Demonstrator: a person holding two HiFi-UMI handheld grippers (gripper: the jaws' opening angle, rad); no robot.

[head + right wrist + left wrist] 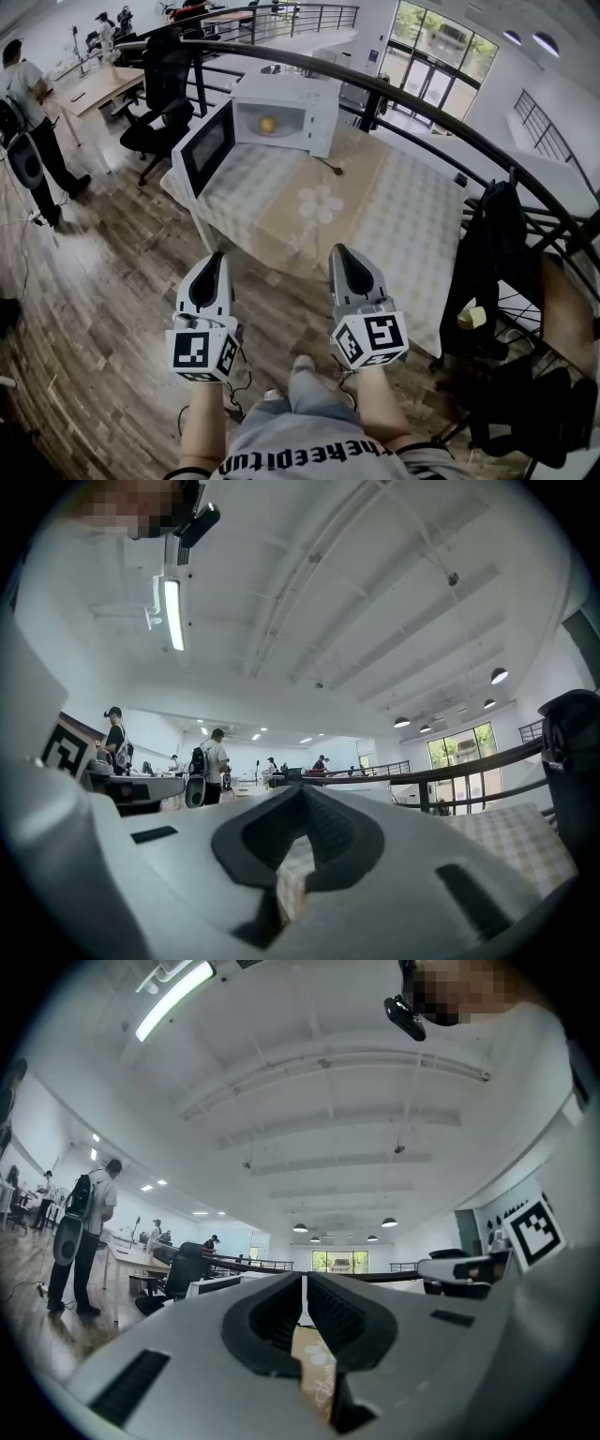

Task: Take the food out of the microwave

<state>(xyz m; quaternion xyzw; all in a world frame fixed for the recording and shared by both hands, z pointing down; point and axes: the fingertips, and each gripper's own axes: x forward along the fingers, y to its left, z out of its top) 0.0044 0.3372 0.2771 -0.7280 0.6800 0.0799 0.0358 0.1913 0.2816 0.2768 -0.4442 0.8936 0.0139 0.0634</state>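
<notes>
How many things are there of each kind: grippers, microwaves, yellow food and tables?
Grippers: 2, the left gripper and the right gripper
Microwave: 1
Yellow food: 1
Table: 1
Total: 5

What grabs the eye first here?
The white microwave at the far end of the table, its door swung open and a small yellow food item inside. Nearer the camera, the left gripper and right gripper sit side by side, both shut and empty.
</notes>
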